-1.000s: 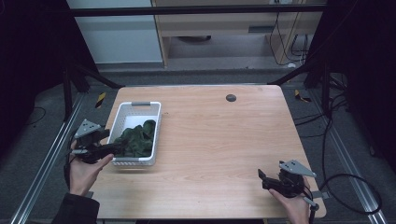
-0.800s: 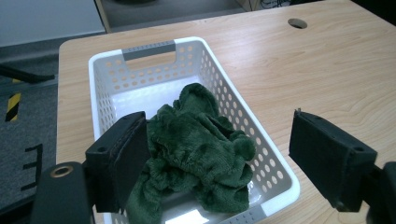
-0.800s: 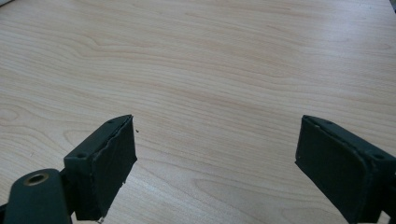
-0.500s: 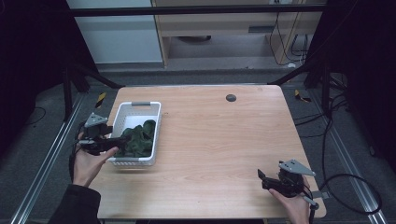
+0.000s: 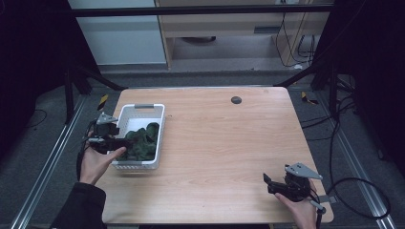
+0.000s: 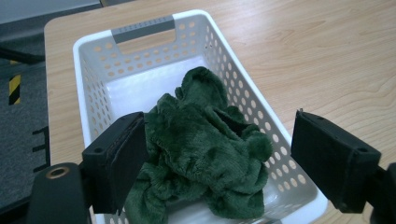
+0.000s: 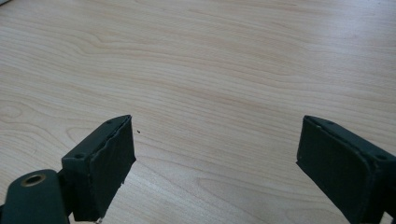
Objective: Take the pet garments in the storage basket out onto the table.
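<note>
The left gripper [image 6: 212,158] has moved up along the white basket [image 5: 161,125] since a second ago and now hangs over its near end, jaws spread wide astride the green cloth [image 6: 201,149] lying inside; a grasp looks imminent. The right gripper [image 5: 268,182] rests released, well right of the basket, on the pale wooden table [image 5: 229,143]; dark floor surrounds it.

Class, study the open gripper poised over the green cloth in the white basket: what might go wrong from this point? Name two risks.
1. The left gripper is open with the green cloth bunched between its jaws; closing might catch only a loose fold, so the cloth could slip free.
2. The white basket is light-looking and sits near the table edge; a snagged lift might drag or tip it, as the right gripper is far off.
</note>
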`<state>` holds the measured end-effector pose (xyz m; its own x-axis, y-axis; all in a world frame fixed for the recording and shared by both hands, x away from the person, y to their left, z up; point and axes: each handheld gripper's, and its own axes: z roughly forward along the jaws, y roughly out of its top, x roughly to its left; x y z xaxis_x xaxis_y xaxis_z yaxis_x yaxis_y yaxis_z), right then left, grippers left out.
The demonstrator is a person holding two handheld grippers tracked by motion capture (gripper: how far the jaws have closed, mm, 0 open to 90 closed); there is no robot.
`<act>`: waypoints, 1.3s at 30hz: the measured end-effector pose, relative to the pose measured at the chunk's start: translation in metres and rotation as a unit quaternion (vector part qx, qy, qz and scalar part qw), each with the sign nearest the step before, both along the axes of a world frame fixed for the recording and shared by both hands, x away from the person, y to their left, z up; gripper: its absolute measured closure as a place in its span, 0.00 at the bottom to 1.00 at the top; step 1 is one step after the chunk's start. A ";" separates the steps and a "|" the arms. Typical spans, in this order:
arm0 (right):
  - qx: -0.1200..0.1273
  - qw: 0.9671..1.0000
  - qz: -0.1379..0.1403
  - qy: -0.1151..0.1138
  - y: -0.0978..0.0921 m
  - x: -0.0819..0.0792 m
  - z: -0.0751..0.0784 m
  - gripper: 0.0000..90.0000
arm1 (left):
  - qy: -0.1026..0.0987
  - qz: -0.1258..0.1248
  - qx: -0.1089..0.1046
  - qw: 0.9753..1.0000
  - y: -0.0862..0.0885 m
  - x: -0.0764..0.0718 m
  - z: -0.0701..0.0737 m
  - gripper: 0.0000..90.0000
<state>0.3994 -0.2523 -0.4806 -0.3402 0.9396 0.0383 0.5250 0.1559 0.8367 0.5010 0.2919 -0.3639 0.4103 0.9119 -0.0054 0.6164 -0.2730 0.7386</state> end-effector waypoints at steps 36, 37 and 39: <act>-0.006 1.000 0.010 0.010 0.000 0.003 -0.003 0.10 | 0.078 0.004 0.030 0.997 -0.011 0.039 -0.034 0.17; -0.005 1.000 0.010 0.011 0.000 0.003 -0.003 0.10 | 0.080 0.003 0.033 0.996 -0.011 0.039 -0.035 0.17; -0.005 1.000 0.011 0.012 0.000 0.003 -0.004 0.10 | 0.084 0.004 0.034 0.996 -0.011 0.040 -0.038 0.16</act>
<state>0.4028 -0.2524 -0.4844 -0.3605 0.9320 0.0380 0.5415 0.1759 0.8221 0.5412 0.2808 -0.4016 0.4022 0.9155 -0.0117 0.7322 -0.3139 0.6044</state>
